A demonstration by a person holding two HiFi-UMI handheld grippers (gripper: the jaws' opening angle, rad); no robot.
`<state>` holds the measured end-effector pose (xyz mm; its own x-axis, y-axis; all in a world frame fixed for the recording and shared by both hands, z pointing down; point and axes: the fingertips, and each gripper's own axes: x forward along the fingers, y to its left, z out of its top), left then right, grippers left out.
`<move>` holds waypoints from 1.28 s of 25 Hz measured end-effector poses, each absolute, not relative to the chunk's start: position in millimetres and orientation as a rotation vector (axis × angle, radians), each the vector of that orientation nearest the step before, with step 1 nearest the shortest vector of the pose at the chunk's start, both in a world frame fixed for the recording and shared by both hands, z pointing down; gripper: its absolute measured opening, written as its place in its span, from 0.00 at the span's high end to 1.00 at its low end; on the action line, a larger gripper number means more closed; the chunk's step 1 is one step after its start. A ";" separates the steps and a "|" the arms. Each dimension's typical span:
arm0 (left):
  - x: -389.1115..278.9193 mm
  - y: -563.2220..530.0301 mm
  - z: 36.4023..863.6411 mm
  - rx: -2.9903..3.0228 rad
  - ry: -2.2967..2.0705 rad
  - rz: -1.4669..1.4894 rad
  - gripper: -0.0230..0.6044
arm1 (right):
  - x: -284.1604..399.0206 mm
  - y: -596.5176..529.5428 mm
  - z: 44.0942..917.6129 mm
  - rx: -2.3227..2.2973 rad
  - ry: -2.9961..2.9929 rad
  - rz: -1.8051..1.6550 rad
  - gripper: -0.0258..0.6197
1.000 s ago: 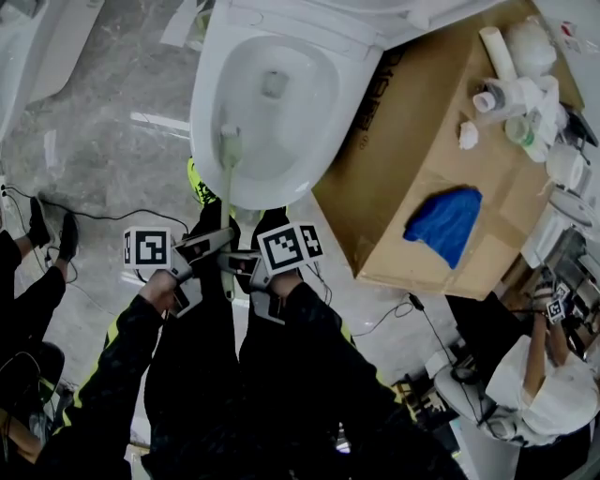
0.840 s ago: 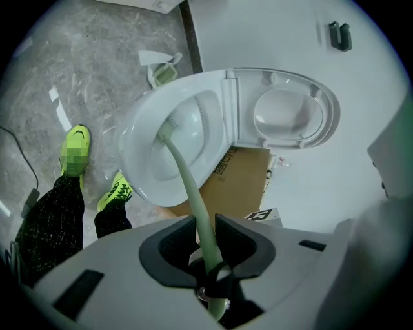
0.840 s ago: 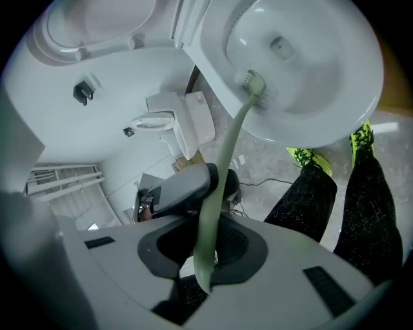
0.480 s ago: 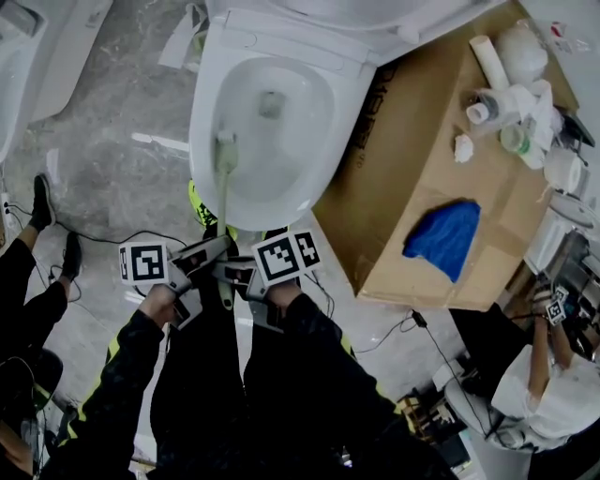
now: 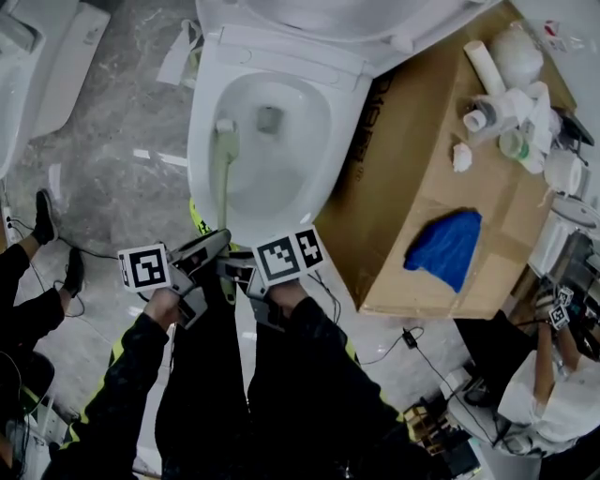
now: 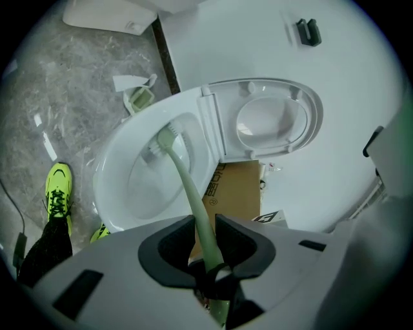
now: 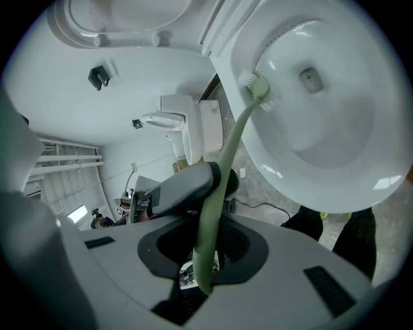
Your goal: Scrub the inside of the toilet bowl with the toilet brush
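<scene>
Head view: left claw [image 5: 214,244], right claw [image 5: 234,268] adjacent, both clamped on toilet brush [image 5: 221,178]; bristles inside toilet bowl [image 5: 200,150].

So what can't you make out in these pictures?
The pale green plastic toilet brush: handle end hidden between left gripper and right gripper, head view.
Bristles touching the white ceramic toilet bowl: too small in every view.
The white raised toilet lid: cut off by the head view's top edge.
The white bottles on the brown cardboard box: too small to identify.
</scene>
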<state>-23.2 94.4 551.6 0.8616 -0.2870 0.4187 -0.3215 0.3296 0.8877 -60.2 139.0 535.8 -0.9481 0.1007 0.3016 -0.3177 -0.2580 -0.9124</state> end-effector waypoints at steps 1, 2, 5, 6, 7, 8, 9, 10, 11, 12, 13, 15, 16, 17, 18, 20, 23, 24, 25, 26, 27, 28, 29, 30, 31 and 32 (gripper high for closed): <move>-19.7 90.3 550.5 1.253 -0.564 -0.005 0.81 | -59.0 136.5 537.4 0.269 -1.729 2.278 0.87; -17.0 86.7 550.0 1.247 -0.560 -0.030 0.81 | -58.0 134.2 539.1 0.270 -1.731 2.269 0.87; -13.2 77.6 551.6 1.250 -0.560 -0.070 0.81 | -55.1 127.6 543.6 0.266 -1.737 2.237 0.87; -12.8 75.0 553.1 1.259 -0.565 -0.075 0.81 | -53.9 125.4 545.0 0.267 -1.741 2.225 0.87; -12.6 72.3 554.9 1.268 -0.571 -0.078 0.81 | -52.7 122.9 546.6 0.268 -1.745 2.213 0.87; -12.4 69.6 556.5 1.274 -0.576 -0.086 0.81 | -51.8 120.4 548.5 0.270 -1.748 2.202 0.87; -12.0 66.7 557.6 1.276 -0.579 -0.101 0.81 | -51.1 118.0 550.5 0.271 -1.751 2.188 0.87; -11.3 63.6 558.5 1.280 -0.582 -0.119 0.81 | -50.3 115.8 552.5 0.272 -1.754 2.174 0.87; -10.4 60.4 559.2 1.285 -0.583 -0.136 0.81 | -49.2 113.5 554.3 0.274 -1.757 2.159 0.87; -9.2 57.1 559.9 1.290 -0.584 -0.151 0.81 | -47.9 111.1 555.9 0.277 -1.760 2.147 0.87; -7.9 53.9 560.5 1.296 -0.586 -0.161 0.81 | -46.4 108.4 557.1 0.281 -1.764 2.137 0.87; -5.1 46.7 561.5 1.310 -0.587 -0.172 0.81 | -42.9 101.6 559.0 0.291 -1.775 2.121 0.87; -3.6 42.6 561.8 1.319 -0.587 -0.178 0.81 | -41.2 97.7 559.8 0.297 -1.781 2.113 0.87; -2.1 38.4 562.1 1.329 -0.587 -0.182 0.81 | -39.4 93.6 560.5 0.303 -1.788 2.105 0.87; -0.5 34.4 562.8 1.338 -0.587 -0.185 0.81 | -37.4 89.5 561.3 0.310 -1.796 2.097 0.87; 2.7 26.7 564.1 1.350 -0.585 -0.190 0.81 | -33.9 81.5 563.3 0.324 -1.809 2.084 0.87; 7.2 18.5 564.7 1.358 -0.580 -0.198 0.81 | -30.2 73.5 565.4 0.338 -1.818 2.079 0.87; 8.3 16.8 564.9 1.360 -0.579 -0.198 0.81 | -29.4 71.9 566.0 0.342 -1.820 2.081 0.87; 9.2 15.5 565.3 1.363 -0.578 -0.197 0.81 | -28.8 70.6 566.5 0.346 -1.822 2.084 0.87; 10.0 14.5 566.0 1.365 -0.578 -0.193 0.81 | -28.2 69.4 567.2 0.351 -1.825 2.088 0.87; 10.7 13.6 567.1 1.368 -0.577 -0.187 0.81 | -27.5 68.1 568.0 0.357 -1.827 2.092 0.87; 11.4 12.5 568.5 1.372 -0.576 -0.180 0.81 | -26.7 66.6 569.0 0.366 -1.831 2.095 0.87; 12.2 11.2 569.9 1.379 -0.573 -0.172 0.81 | -25.7 64.8 570.1 0.377 -1.835 2.098 0.87; 13.3 9.6 571.0 1.387 -0.569 -0.163 0.81 | -24.6 62.7 570.9 0.389 -1.840 2.103 0.87; 14.7 7.9 571.8 1.393 -0.565 -0.154 0.81 | -23.4 60.6 571.5 0.403 -1.844 2.109 0.87; 16.7 6.1 572.1 1.400 -0.558 -0.147 0.81 | -21.9 58.4 571.8 0.417 -1.848 2.116 0.87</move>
<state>16.7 6.1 572.1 0.8629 -0.4183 0.2837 -0.2248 0.1851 0.9567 -21.9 58.4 571.8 -0.9128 0.0347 0.4070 -0.4079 -0.1271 -0.9041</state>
